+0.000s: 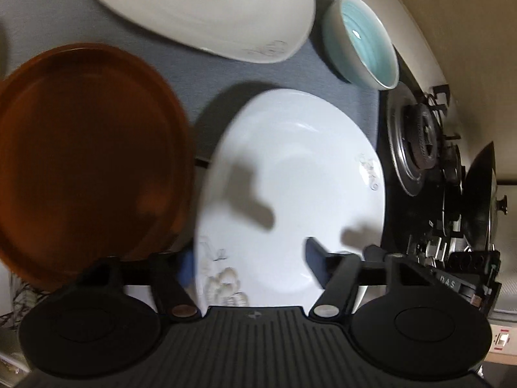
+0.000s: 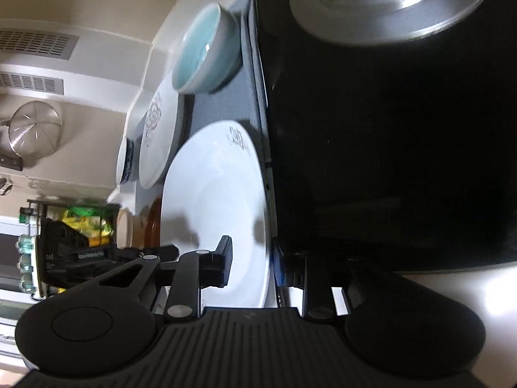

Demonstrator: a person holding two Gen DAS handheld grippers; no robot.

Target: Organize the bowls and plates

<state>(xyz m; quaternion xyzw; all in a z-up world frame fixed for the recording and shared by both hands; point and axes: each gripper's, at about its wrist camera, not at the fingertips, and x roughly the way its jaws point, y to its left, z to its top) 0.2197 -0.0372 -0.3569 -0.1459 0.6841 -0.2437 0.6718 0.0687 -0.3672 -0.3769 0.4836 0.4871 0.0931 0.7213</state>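
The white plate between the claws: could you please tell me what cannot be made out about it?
- Left wrist view: white plate near edge, hidden behind the left claw body.
- Right wrist view: whether the right claw pads press its rim; motion blur.
- Both views: flower print detail, blurred.

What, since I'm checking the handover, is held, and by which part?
Left gripper stands open astride the rim of the white floral ceramic plate; right gripper straddles the opposite rim, grip uncertain.

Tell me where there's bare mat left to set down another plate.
Little: a grey strip between the brown plate, far white plate and near white plate. The stove side by the blue bowl is crowded.
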